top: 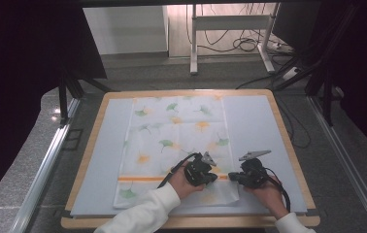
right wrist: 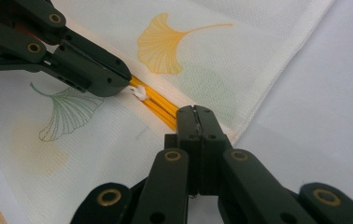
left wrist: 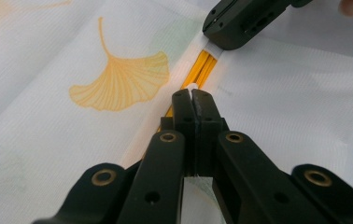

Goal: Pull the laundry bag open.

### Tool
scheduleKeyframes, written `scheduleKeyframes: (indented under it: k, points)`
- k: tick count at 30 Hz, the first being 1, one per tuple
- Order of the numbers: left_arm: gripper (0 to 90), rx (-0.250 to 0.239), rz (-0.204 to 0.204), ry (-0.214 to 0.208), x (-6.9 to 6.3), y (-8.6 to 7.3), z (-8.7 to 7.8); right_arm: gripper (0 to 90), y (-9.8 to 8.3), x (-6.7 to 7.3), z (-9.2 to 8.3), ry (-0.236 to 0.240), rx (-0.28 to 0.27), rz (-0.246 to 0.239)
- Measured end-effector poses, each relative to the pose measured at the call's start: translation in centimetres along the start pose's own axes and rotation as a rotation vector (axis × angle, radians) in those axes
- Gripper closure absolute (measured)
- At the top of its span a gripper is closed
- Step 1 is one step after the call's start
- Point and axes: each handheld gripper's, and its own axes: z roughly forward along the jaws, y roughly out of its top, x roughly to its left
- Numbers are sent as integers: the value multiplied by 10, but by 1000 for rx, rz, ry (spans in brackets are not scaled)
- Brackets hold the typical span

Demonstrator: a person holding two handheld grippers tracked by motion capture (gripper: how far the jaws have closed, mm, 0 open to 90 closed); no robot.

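Left gripper (left wrist: 192, 95) and right gripper (right wrist: 195, 113): jaws fully closed, each pinching the cloth (top: 172, 145) at its orange stripe (top: 138, 178), near its front right corner. Cloth: white, thin, printed w/ green and orange ginkgo leaves, spread flat on worktop (top: 254, 126). No legible writing. Fabric between the jaws is hidden.

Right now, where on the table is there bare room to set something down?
Two free strips of the pale mat: one between the ginkgo-print cloth and the table's left wooden rim, one between the cloth and the right rim. It is crowded at the cloth's near right corner, where the left tool and right tool pinch the orange stripe.
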Motion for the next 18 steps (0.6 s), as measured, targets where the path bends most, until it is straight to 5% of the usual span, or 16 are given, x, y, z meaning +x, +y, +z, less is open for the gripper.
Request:
scheduleKeyframes:
  k: [18]
  points:
    - [900,-8,-15,7,6,-10,-8,900,0,0,0,2,-3,-1]
